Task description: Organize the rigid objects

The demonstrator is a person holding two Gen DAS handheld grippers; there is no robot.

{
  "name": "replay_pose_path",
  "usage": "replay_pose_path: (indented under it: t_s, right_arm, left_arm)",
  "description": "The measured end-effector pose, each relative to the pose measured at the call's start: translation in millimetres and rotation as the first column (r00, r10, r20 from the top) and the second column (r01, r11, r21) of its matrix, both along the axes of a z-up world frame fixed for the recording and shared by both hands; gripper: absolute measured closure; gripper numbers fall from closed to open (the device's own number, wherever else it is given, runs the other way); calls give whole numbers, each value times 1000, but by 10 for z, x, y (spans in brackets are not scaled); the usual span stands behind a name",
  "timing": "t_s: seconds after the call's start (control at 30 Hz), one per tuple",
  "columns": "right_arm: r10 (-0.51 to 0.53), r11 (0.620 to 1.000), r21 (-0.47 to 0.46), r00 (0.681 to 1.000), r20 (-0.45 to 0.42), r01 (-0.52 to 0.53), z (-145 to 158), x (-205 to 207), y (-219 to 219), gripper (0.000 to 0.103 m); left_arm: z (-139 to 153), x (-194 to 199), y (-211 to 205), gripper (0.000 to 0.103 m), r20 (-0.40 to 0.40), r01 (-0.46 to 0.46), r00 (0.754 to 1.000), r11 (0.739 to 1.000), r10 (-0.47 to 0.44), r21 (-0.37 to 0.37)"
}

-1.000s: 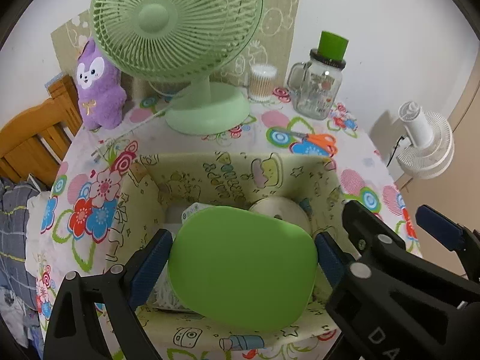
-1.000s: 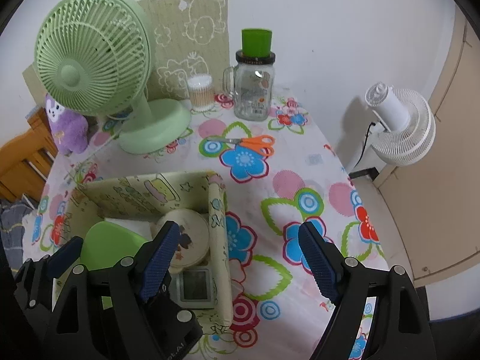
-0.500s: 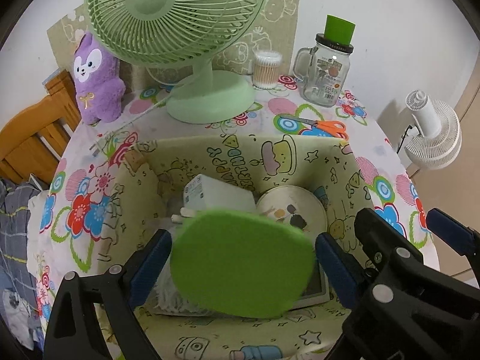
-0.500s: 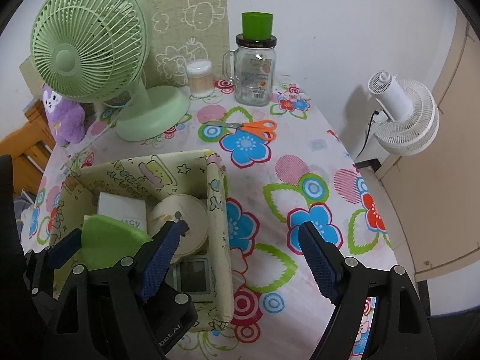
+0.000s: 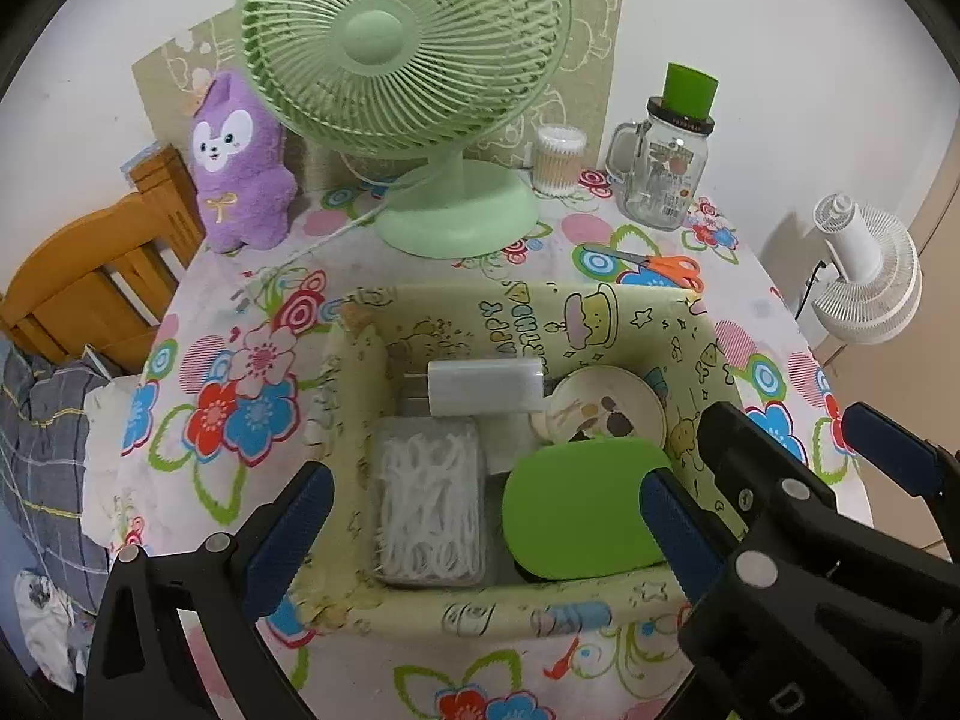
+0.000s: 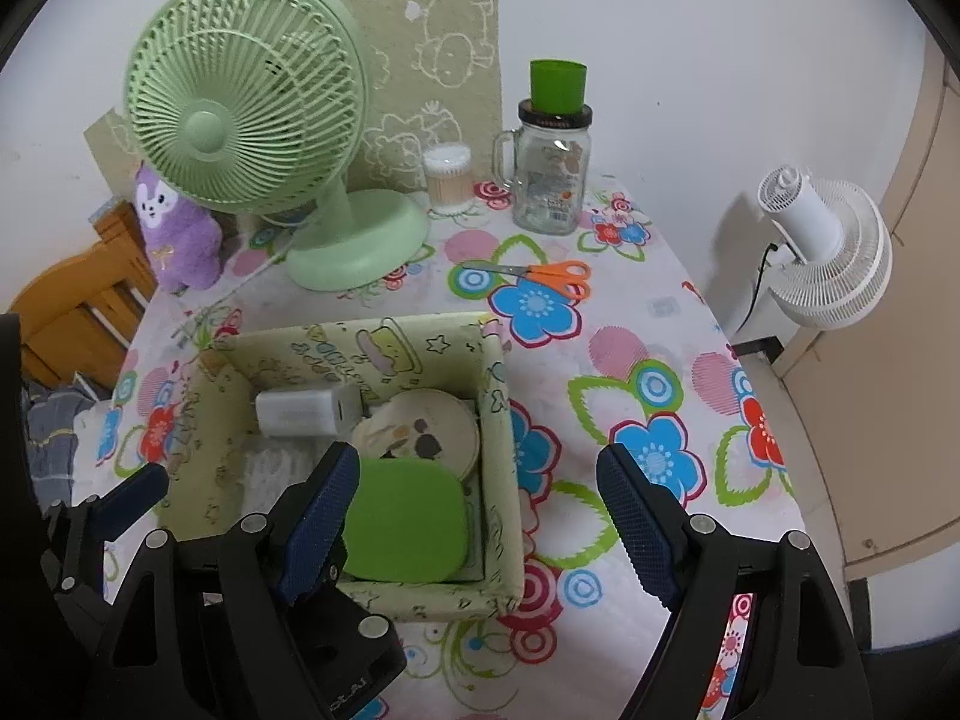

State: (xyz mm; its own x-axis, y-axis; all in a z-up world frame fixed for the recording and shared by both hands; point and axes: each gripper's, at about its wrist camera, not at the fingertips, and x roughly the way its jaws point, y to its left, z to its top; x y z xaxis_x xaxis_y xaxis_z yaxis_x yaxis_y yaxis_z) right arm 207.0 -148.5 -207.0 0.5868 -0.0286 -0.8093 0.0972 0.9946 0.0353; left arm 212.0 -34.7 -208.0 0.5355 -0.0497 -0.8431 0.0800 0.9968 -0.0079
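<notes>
A cartoon-print fabric box (image 5: 528,312) (image 6: 501,420) sits on the flowered table. Inside lie a flat green case (image 5: 585,510) (image 6: 405,525), a white charger (image 5: 483,387) (image 6: 303,411), a round compact (image 5: 606,411) (image 6: 420,429) and a clear box of floss picks (image 5: 429,510). My left gripper (image 5: 486,519) is open above the box's near side, and the green case lies apart from its fingers. My right gripper (image 6: 477,516) is open, straddling the box's right wall.
A green desk fan (image 5: 408,60) (image 6: 240,120), a purple plush (image 5: 240,162), a cotton swab jar (image 6: 447,177), a glass mug with a green cup on it (image 6: 549,180) and orange scissors (image 6: 540,276) stand behind the box. A white fan (image 6: 828,252) and a wooden chair (image 5: 78,288) flank the table.
The green case was held between my left gripper's fingers; now it lies in the box's near right corner, released. The left gripper has drawn back and up, and the right gripper has also pulled back slightly.
</notes>
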Motion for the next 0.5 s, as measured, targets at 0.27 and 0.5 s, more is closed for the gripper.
replay_pose_path:
  t_s: [0.27,0.5]
  right_arm:
    - [16,1000,8,999,33,-16,160,-188,80,19]
    - [35,999,0,997,67,-35,320,-387,133,19]
  left_arm:
    - [169,-211,113,0,19,-14,1000,1000,14,-2]
    - [345,-441,209,0,38,-23,999,1000,24,-10]
